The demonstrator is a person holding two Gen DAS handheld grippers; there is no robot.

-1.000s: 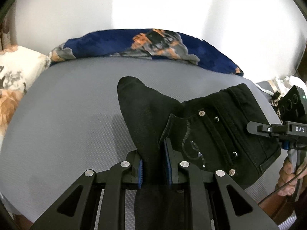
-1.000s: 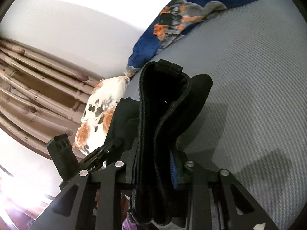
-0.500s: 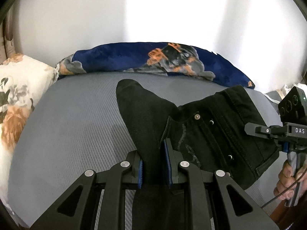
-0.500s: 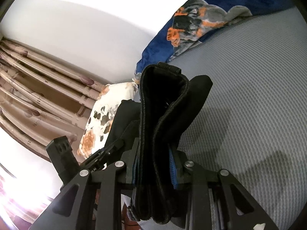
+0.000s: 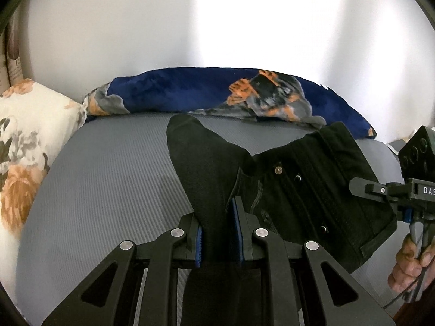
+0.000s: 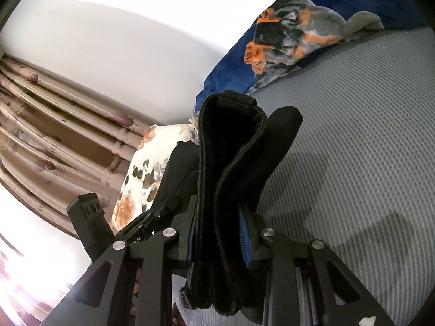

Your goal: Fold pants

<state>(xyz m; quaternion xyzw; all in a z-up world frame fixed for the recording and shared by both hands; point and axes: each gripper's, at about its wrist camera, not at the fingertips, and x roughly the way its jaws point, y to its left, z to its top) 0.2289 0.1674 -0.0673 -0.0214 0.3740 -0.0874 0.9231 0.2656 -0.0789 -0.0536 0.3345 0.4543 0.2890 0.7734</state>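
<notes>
The black denim pants (image 5: 296,190) hang lifted above the grey ribbed mattress (image 5: 108,190); the left hand-held gripper (image 5: 218,240) pinches a narrow fold of leg fabric; the right hand-held gripper (image 6: 217,240) clamps the thick bunched waistband; a blue patterned blanket (image 5: 190,95) and a floral pillow (image 5: 24,146) lie along the white wall (image 5: 190,27).

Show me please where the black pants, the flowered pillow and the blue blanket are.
black pants (image 5: 312,190), left wrist view, on the waistband part near the buttons
flowered pillow (image 5: 30,135), left wrist view, on its white face
blue blanket (image 6: 272,40), right wrist view, on its orange pattern
</notes>
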